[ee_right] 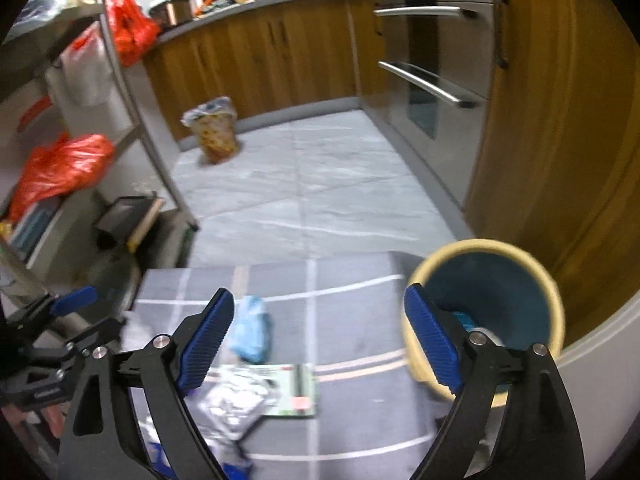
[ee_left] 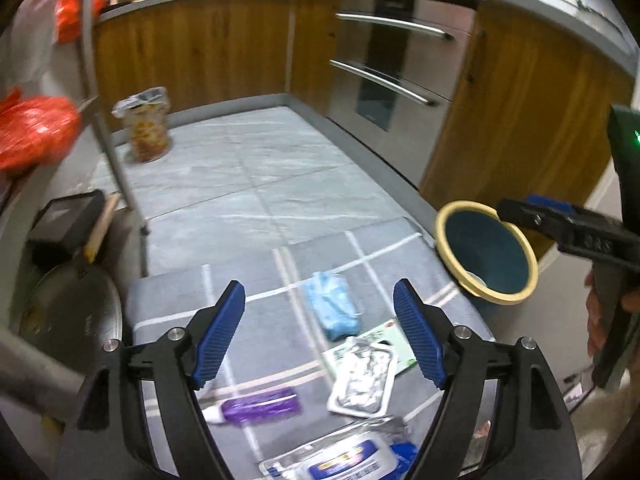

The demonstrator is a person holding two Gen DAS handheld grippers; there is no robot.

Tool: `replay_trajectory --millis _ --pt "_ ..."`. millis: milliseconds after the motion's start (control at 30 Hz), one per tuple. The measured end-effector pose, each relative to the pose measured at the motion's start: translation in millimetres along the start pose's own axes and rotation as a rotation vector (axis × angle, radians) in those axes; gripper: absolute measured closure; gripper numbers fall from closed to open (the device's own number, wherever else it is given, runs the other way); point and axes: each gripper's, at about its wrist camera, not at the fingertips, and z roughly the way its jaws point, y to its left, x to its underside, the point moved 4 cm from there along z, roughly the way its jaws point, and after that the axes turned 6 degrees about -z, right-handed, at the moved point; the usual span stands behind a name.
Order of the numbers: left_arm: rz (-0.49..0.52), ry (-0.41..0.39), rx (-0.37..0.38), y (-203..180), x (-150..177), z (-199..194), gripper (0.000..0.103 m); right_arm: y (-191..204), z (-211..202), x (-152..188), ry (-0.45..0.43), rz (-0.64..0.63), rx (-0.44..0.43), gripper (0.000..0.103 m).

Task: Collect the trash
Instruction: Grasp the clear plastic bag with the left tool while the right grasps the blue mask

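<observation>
Evidently, little of the collecting is being shown as done. A blue bin with a cream rim is being kept at the right edge of a grey checked mat, and something pale and something blue are being glimpsed at its bottom in the right wrist view; what those are cannot be told.

On the mat, five loose pieces are being counted in the left wrist view: one crumpled light-blue packet, one green-and-white printed card, one silver blister sheet lying partly over that card, one purple tube, and one clear wrapper with a blue label at the near edge. All five are judged as still to be picked up.

The left gripper is being held released and empty above the mat, its jaws spread wide with the light-blue packet and the blister sheet seen between them, neither being touched. The right gripper is likewise being held wide apart with nothing in it, one blue finger being seen in front of the bin's rim.

Farther back, one second bin lined with a plastic bag is being seen standing on the tiled floor, well apart from the mat. Two red bags are being counted on the shelving in each view.
</observation>
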Motion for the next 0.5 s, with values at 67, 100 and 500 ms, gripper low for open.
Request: replay_trajectory --millis 67,100,500 --pt "-0.016 -0.008 -0.018 12 3 -6 0.025 19 0 -2 -0.017 -0.002 -0.023 0.011" --pt "-0.021 -0.008 -0.027 19 5 -9 0.025 25 1 -2 -0.029 -0.007 -0.031 0.010" --pt "-0.152 0.065 -0.200 123 40 -15 0.023 89 47 5 0.029 -0.106 -0.103 0.008"
